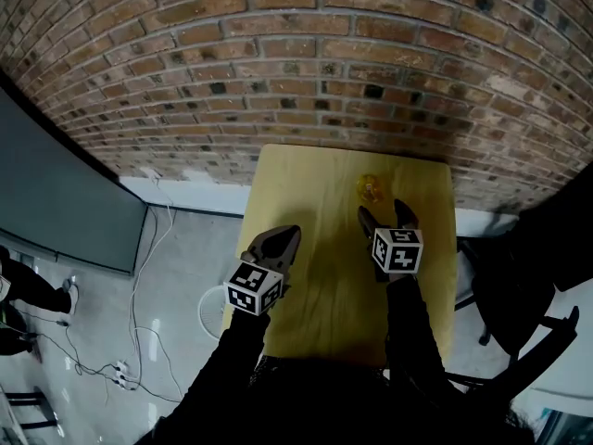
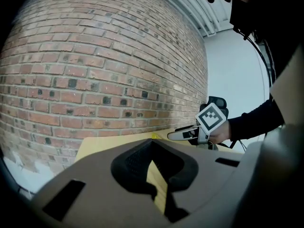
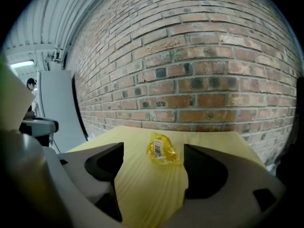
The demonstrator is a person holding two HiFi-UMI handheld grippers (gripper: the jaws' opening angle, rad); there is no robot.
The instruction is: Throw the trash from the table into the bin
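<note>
Brick wall runs behind a pale wooden table, with a grey floor at its left where white cables trail. 1 yellow wrapper lies flat on the table near the far edge, right of the middle, a barcode label facing up in the right gripper view.

The right gripper hangs over the table just short of the wrapper and tilts down toward it. Its 2 jaws stand wide apart; the wrapper sits ahead of them in line with the gap, and neither jaw touches it.

The left gripper is over the table's left edge, about halfway along it and well apart from the wrapper. Its jaws are together at the tips with nothing between them.

A black chair stands off the table's right edge.
</note>
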